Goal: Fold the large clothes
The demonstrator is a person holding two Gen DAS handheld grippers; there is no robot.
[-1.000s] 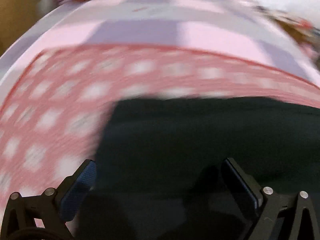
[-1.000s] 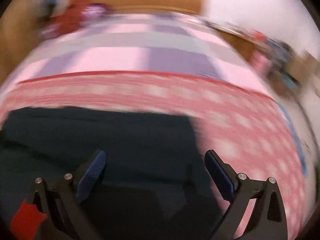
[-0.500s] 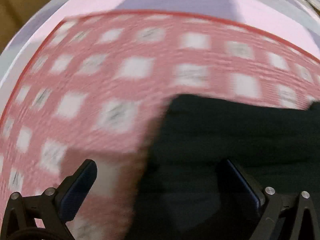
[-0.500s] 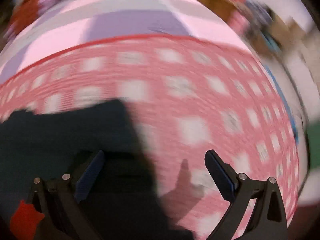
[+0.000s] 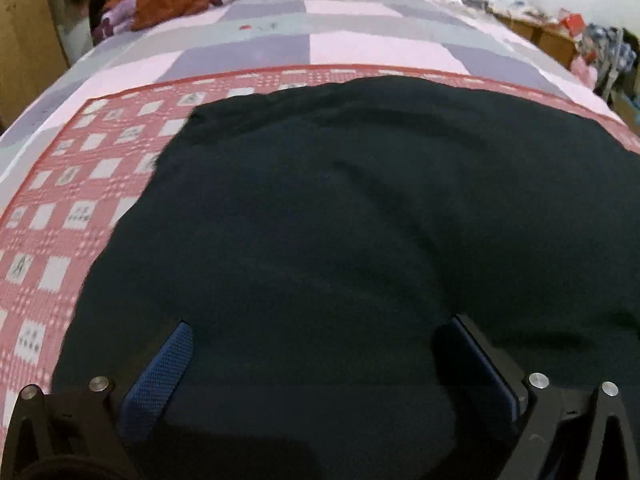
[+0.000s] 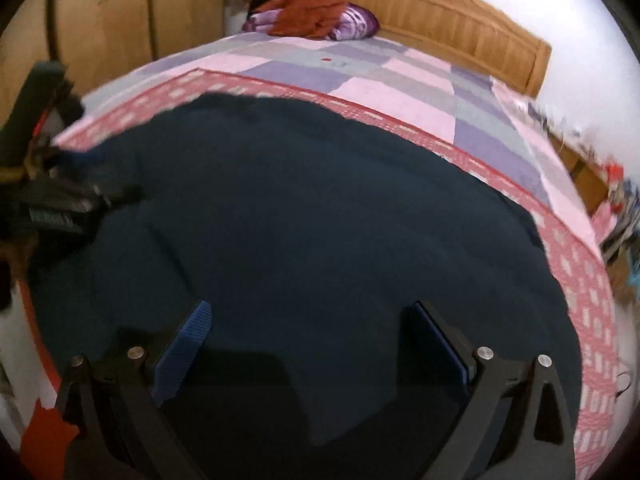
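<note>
A large dark garment [image 5: 340, 220] lies spread flat on a red-and-white checked cloth [image 5: 60, 216] over the bed. In the left wrist view my left gripper [image 5: 320, 332] hovers open above the garment's near part, nothing between its blue pads. The right wrist view shows the same dark garment [image 6: 320, 208] filling the middle, with my right gripper [image 6: 312, 320] open above it and empty. At the left edge of that view the other gripper [image 6: 44, 200] sits over the garment's left side. The garment's near edge is hidden below both grippers.
A pink, grey and lilac patchwork bedspread [image 6: 400, 84] covers the far half of the bed. An orange and purple pile of clothes [image 6: 316, 20] lies by the wooden headboard [image 6: 460, 32]. A wooden wardrobe [image 6: 120, 24] stands at left, cluttered furniture [image 5: 592, 52] at right.
Both cameras have swung back over the dark garment, which now fills the views. Earlier it lay off to one side with more checked cloth showing. Both grippers stay open.
</note>
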